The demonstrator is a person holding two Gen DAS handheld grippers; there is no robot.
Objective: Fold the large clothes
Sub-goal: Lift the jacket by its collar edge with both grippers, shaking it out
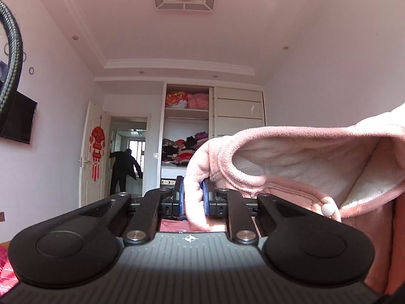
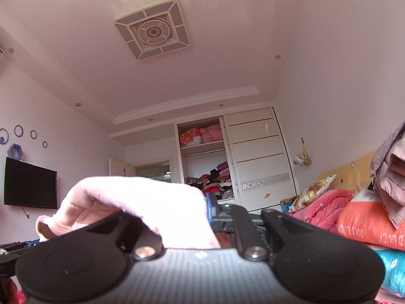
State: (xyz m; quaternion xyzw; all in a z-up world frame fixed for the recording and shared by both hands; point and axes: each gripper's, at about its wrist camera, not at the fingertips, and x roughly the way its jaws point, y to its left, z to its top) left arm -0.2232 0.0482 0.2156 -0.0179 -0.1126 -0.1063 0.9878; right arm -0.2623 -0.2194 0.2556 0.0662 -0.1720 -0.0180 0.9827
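the left gripper pinches a thick fold of the pink fleece garment between its blue pads, and the right gripper is clamped on another part of the same fleece garment, which drapes over its left finger and hides the pinch. the cloth looks soft, plush, bulky and limp, so it will likely sag and bunch; edges or shoulder seams seem the best holds. it hangs to the right of the left gripper, collar and white snap button showing, both grippers aimed toward the open wardrobe.
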